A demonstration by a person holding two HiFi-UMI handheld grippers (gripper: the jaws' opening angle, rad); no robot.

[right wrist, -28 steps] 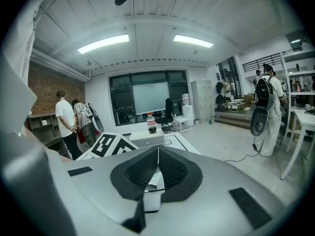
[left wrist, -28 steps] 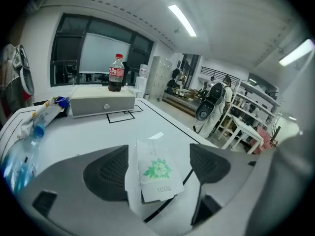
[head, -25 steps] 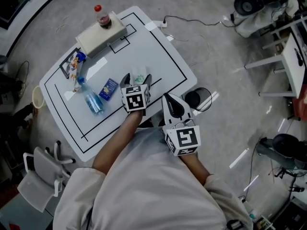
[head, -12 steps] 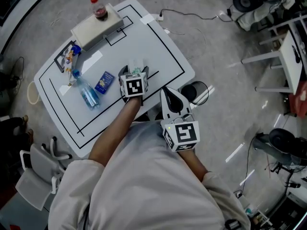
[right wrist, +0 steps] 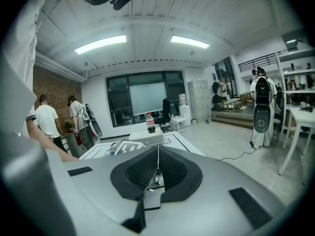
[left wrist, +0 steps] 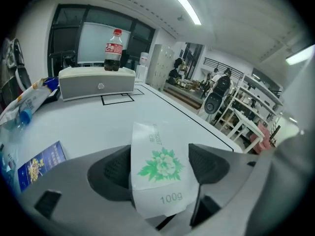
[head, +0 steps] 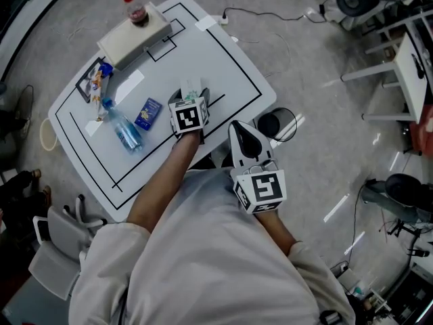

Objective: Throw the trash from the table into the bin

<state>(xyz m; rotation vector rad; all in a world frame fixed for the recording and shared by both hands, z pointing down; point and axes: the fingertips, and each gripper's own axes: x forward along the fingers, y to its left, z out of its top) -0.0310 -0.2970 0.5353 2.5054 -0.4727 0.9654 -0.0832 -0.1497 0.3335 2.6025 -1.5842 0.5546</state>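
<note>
The desk (head: pixel 203 59) has a smooth white top with a soft sheen. The packet (left wrist: pixel 162 173) looks like thin, smooth white film or paper, printed in matt green. The left tool (left wrist: pixel 160 154) has a matt grey plastic shell and black pads (left wrist: pixel 112 170) with a fine ribbed texture. The water bottle (head: pixel 125 131) is clear, glossy plastic. The floor (head: pixel 325 134) is polished and reflective. The shirt (head: pixel 203 263) is pale cloth.

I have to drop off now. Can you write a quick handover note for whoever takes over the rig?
Left tongs: shut on the packet, low over the table.
Right tongs: shut, empty, off the table near the bin.
On the table: water bottle, blue box, wrapper.
Done: packet gripped.
Left: bin it, then the rest.
</note>
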